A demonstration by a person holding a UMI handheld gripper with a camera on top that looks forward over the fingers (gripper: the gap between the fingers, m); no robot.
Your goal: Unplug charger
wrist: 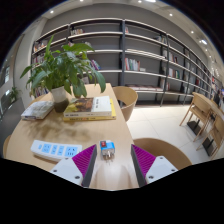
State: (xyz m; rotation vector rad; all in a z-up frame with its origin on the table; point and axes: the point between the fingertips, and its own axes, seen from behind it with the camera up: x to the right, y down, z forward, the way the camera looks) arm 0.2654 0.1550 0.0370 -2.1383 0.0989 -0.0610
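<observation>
A small blue and white charger plug (pixel 106 148) with a red mark on top stands on the wooden table (pixel 100 132), just ahead of my fingers and between their tips. My gripper (pixel 111 158) is open, with its magenta pads (pixel 85 158) well apart on either side. There is a clear gap between the charger and each finger. No cable or socket shows clearly.
A white power strip or remote-like device (pixel 55 150) lies on the table to the left of my fingers. Beyond are a stack of books (pixel 90 107), a potted plant (pixel 65 70) and a cloth bundle (pixel 38 108). Chairs (pixel 126 98) and bookshelves (pixel 130 55) stand behind.
</observation>
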